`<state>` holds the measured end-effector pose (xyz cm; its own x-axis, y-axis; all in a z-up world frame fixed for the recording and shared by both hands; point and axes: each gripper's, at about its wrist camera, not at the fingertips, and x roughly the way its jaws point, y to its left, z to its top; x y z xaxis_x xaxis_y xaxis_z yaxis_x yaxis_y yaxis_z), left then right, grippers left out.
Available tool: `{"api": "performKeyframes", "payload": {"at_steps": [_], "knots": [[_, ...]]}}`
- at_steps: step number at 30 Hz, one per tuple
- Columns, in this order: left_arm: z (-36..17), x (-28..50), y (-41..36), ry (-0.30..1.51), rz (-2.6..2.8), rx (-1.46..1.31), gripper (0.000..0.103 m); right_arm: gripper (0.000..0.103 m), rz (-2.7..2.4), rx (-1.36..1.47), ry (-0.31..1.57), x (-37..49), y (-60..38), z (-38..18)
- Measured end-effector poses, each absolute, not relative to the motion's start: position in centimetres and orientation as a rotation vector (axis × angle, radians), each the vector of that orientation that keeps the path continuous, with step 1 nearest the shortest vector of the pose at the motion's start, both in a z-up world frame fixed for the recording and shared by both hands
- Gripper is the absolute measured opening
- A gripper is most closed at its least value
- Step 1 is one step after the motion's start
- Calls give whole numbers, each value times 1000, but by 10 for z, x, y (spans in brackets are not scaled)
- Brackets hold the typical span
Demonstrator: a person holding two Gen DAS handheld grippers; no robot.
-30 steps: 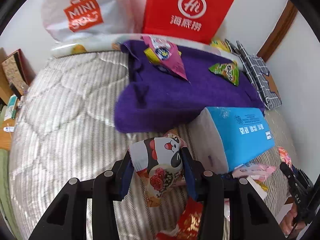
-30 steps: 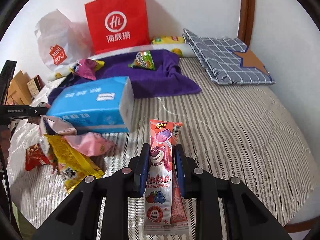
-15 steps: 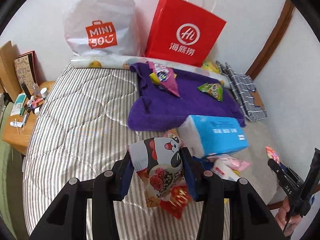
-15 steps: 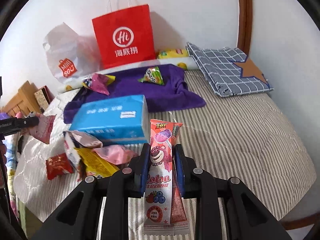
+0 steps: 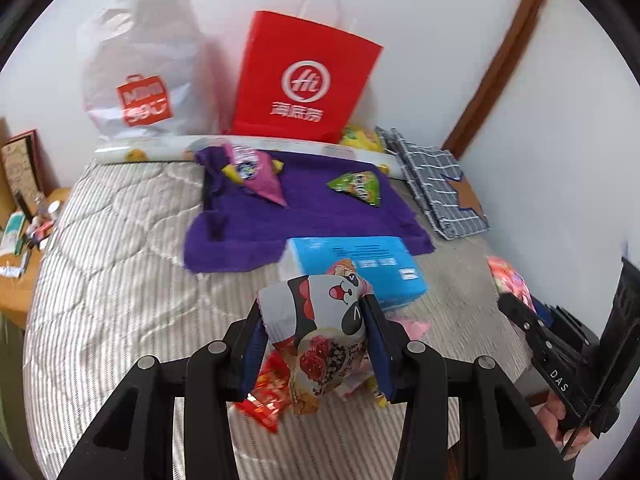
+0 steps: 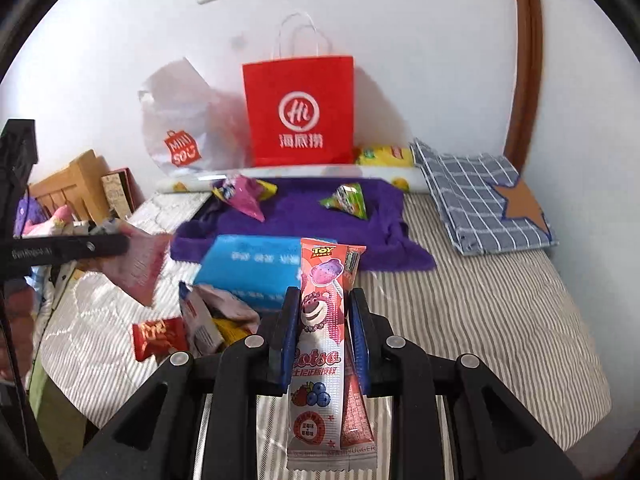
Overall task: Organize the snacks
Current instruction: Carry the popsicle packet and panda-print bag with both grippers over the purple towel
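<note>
Left hand-held gripper (image 5: 316,340) is clamped on a panda-print snack bag (image 5: 320,320), held in the air over the near part of the bed (image 5: 112,280); the right hand-held gripper (image 6: 324,336) is clamped on a long pink Lotso snack stick (image 6: 322,344), also lifted, above the striped cover toward the bed's right side.

The panda bag looks soft and puffy, pinched across its middle with its lower half hanging free, so I judge it could slide out under a quick swing. The Lotso stick is gripped partway along its length, with a long tail hanging behind the fingers; it may pivot or snag on the way to wherever it goes.

Beneath the left hand-held gripper lies a loose pile: a red packet (image 5: 266,396), pink and yellow wrappers, and a blue tissue pack (image 5: 360,264) just beyond. Further back, a purple towel (image 5: 312,216) carries a pink-purple pouch (image 5: 258,176) and a green pouch (image 5: 358,188). A red paper bag (image 5: 304,80) and a white plastic bag (image 5: 140,80) stand at the bed's far edge against the wall, with a checked cloth (image 6: 480,200) at the far right corner. The tissue pack sits between both grippers and the bags, so a low path would clip it.
</note>
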<state>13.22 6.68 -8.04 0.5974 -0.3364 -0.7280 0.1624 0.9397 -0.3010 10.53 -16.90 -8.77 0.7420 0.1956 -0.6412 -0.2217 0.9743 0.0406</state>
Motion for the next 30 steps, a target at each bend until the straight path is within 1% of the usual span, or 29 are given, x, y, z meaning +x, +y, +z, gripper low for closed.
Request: {"api": "performKeyframes", "payload": {"at_steps": [12,22,30], "knots": [[-83,176,33,863,-333,-203,43,24,257,13,639,147,-171,-70],[-78,230,40,820,-274,-180,43,24,272,40,618,221,-165,-68],[-95,281,58,808,-230,-205,43,24,325,12,615,280,-144,-82]]}}
